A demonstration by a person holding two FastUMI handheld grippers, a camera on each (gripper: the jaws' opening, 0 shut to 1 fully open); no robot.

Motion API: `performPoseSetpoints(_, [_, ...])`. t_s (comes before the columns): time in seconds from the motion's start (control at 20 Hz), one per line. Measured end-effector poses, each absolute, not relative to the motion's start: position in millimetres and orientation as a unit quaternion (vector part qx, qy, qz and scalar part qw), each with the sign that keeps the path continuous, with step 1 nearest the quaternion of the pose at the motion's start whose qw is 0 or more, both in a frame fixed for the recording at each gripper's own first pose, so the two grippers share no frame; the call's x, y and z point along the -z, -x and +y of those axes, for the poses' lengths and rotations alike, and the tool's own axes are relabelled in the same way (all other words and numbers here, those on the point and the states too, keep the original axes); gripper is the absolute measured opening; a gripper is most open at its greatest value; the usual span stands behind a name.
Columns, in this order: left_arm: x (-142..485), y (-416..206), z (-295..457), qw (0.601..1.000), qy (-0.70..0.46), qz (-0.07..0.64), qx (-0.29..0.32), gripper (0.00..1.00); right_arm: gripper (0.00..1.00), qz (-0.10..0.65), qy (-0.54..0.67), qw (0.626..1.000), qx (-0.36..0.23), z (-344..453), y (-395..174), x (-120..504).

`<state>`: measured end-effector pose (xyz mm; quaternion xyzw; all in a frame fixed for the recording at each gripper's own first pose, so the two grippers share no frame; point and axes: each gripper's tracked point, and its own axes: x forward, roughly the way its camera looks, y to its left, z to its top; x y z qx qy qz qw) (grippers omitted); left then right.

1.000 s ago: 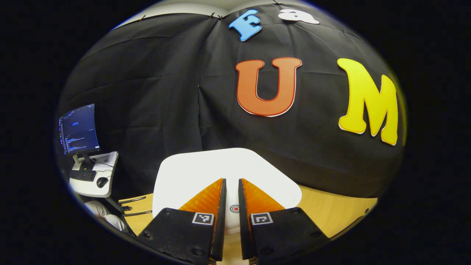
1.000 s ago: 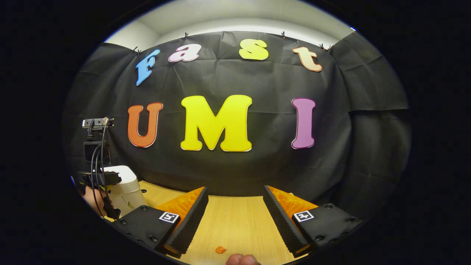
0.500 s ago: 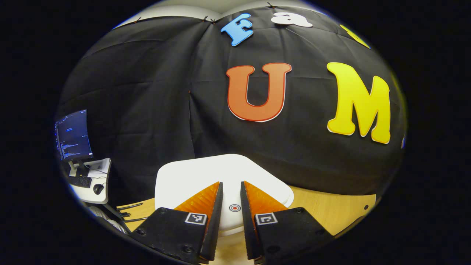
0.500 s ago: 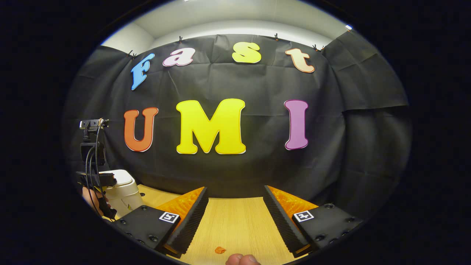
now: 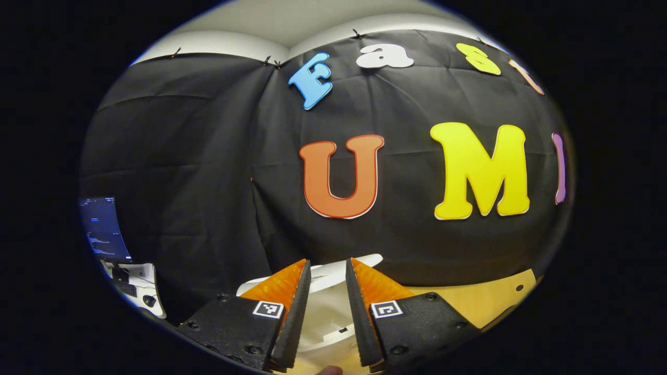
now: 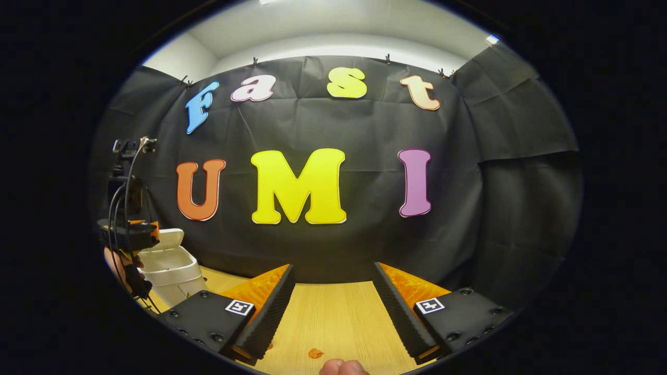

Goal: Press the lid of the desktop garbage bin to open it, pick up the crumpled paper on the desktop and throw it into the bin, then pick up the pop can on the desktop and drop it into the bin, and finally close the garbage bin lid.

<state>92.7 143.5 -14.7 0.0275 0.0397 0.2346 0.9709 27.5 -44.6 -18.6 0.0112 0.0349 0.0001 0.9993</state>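
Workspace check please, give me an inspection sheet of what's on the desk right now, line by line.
Surface: wooden desktop, pale grain, bare between the right gripper's fingers.
Job's things: white garbage bin at the desk's left, lid tipped up, opening exposed.
Clutter: small orange scrap on the wood near the front edge.
Grippers: left gripper above the bin, fingers a narrow gap apart, holding nothing; right gripper wide open, empty.
Cables: black cables hang along the left gripper.
Surroundings: black cloth wall; lit monitor and a side table at far left.
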Motion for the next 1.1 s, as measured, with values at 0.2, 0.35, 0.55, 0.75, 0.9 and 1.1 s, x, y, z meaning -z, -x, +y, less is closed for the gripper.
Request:
performPoseSetpoints(0.2, [-8.0,-83.6,130.7,0.979,-0.037,0.015,-0.202,0.87,0.96,0.028,-0.011,1.0,0.007,-45.6,-20.1,13.9])
performPoseSetpoints(0.35, [-15.0,-74.7,115.4,0.984,-0.03,0.01,-0.174,0.87,0.96,0.024,-0.008,1.0,0.011,-45.6,-15.2,11.2])
performPoseSetpoints(0.55, [-23.0,-63.9,95.4,0.991,-0.014,0.004,-0.134,0.9,0.96,0.016,-0.004,1.0,0.018,-46.8,-7.1,6.1])
performPoseSetpoints(0.75, [-25.1,-55.1,73.7,0.996,0.0,-0.004,-0.086,0.92,0.96,0.009,-0.002,1.0,0.02,-45.5,-2.8,1.6])
performPoseSetpoints(0.9, [-22.7,-43.0,54.9,0.999,0.006,-0.008,-0.044,0.93,0.96,0.007,0.001,1.0,0.021,-46.5,-0.8,-0.4])
performPoseSetpoints(1.1, [-17.4,-24.7,30.3,1.0,0.023,-0.017,-0.001,0.94,0.96,0.009,0.001,1.0,0.022,-51.5,1.9,4.1])
